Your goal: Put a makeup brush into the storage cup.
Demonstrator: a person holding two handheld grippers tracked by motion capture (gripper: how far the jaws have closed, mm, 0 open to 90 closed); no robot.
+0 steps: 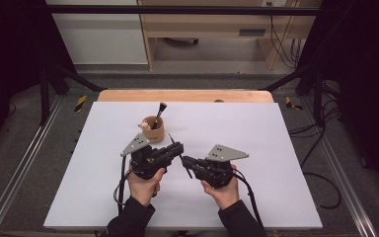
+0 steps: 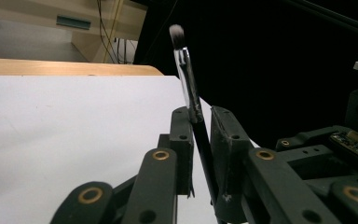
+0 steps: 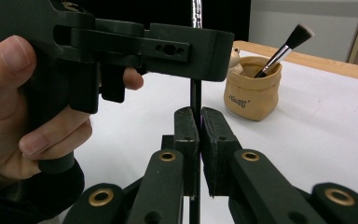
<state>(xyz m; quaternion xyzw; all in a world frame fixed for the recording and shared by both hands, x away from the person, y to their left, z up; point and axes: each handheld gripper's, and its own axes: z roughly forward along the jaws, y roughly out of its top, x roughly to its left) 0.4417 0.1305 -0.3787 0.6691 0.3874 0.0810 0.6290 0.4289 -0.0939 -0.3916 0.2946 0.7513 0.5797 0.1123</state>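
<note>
The right gripper [image 3: 199, 116] had its jaws pressed together on the black handle of a thin makeup brush [image 2: 186, 74], which stood nearly upright between the two hands above the white board [image 1: 256, 128]. The left gripper [image 2: 201, 116] reached in from the other side, higher on the same brush; its jaws had closed in around the handle just below the metal collar, and whether both pads already pressed on it I could not tell. The soft tip pointed up, clear of both tools.

In the high view the left gripper [image 1: 177, 148] and the right gripper [image 1: 186, 160] met nose to nose near the middle of the board, each held in a hand [image 1: 143, 185].

Just behind the left gripper stood a small tan pouch [image 1: 154, 129], with a larger brush [image 1: 159, 112] leaning out of it and a pale small object at its rim. The pouch stood apart from the held brush, and nothing lay between them. A strip of wooden table [image 1: 185, 95] showed beyond the board.
</note>
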